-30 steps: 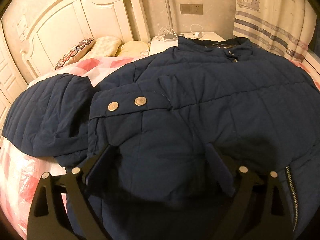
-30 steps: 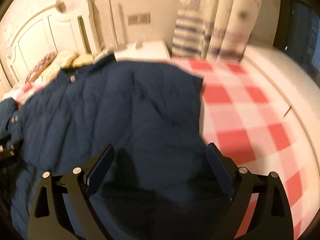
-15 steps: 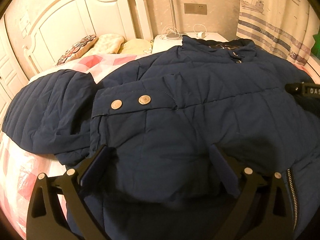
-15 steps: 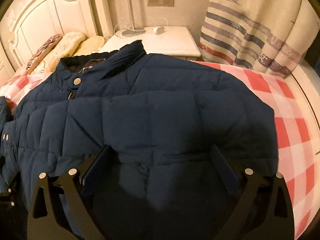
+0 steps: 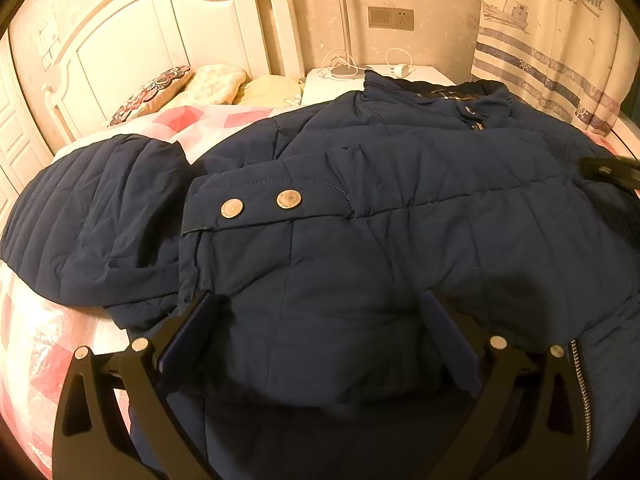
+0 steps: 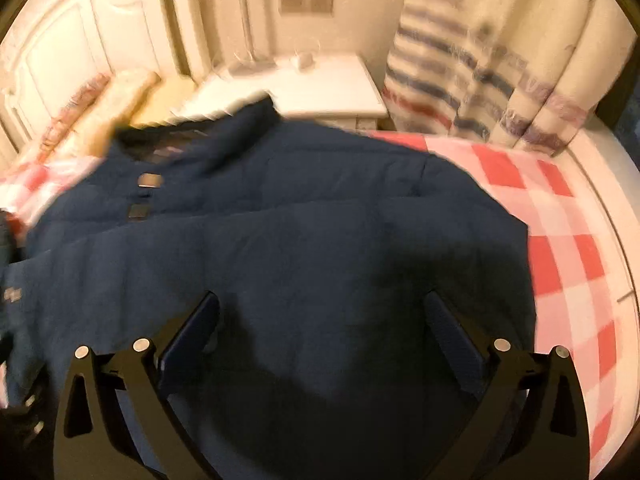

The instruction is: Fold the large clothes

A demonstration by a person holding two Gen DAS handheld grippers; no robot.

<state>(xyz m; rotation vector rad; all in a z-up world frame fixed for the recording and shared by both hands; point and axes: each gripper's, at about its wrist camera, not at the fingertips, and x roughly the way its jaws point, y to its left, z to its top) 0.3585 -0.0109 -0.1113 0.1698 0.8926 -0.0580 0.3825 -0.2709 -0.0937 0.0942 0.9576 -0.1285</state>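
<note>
Navy quilted jacket [image 5: 400,216]; snap buttons' [image 5: 289,199] embossing unreadable.

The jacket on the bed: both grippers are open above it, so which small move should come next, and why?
Probably lower the left gripper and close it on the jacket hem fabric beneath it. Its jaws stand open with nothing between them, as do the right gripper jaws, and the sleeve cuff already lies folded across the front.

Motion blur smears the whole right wrist view, so the jacket [image 6: 304,248] snaps and nightstand [image 6: 320,88] lose detail. The jacket's near hem runs off the bottom edge in both views.
</note>
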